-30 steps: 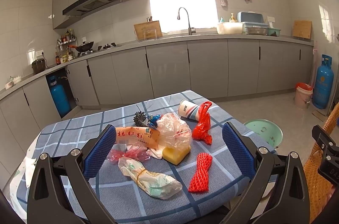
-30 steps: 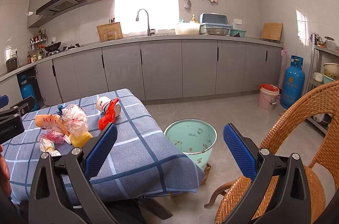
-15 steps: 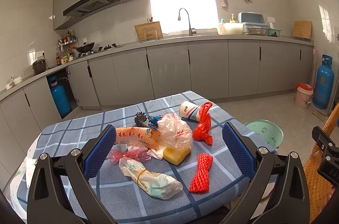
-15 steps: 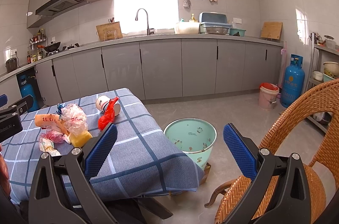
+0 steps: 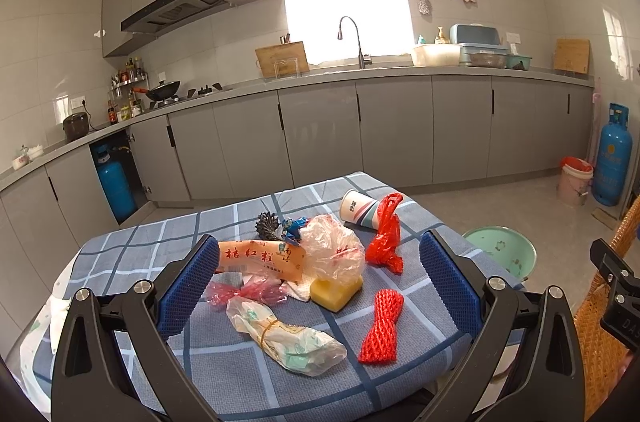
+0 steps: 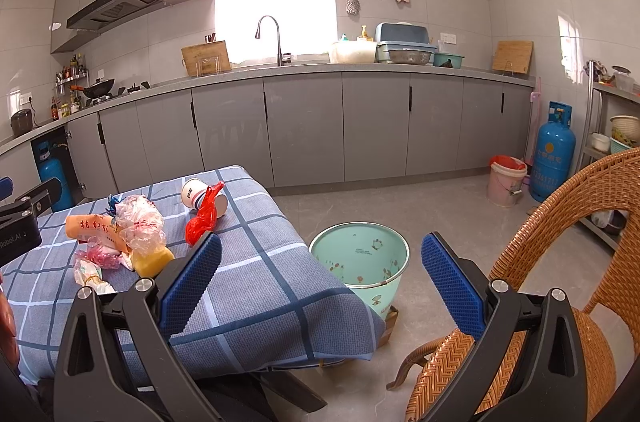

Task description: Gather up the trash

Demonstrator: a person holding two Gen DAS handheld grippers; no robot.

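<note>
Trash lies on the blue checked table (image 5: 240,374): a red net (image 5: 380,326), a yellow sponge (image 5: 336,292), a clear bag (image 5: 334,252), an orange wrapper (image 5: 260,258), a wrapped bundle (image 5: 286,338), a red bag (image 5: 386,234) and a paper cup (image 5: 358,210). My left gripper (image 5: 316,286) is open and empty, held above the near side of the pile. My right gripper (image 6: 320,282) is open and empty, off the table's right edge. A mint bin (image 6: 360,262) stands on the floor beside the table.
A wicker chair (image 6: 560,262) is at the right. A pink bucket (image 6: 506,178) and a blue gas cylinder (image 6: 552,154) stand by the grey cabinets (image 6: 360,126). A pine cone (image 5: 268,224) and a blue wrapper (image 5: 294,226) lie behind the pile.
Both views have shifted very slightly. Nothing on the table has moved and both grippers remain open.
</note>
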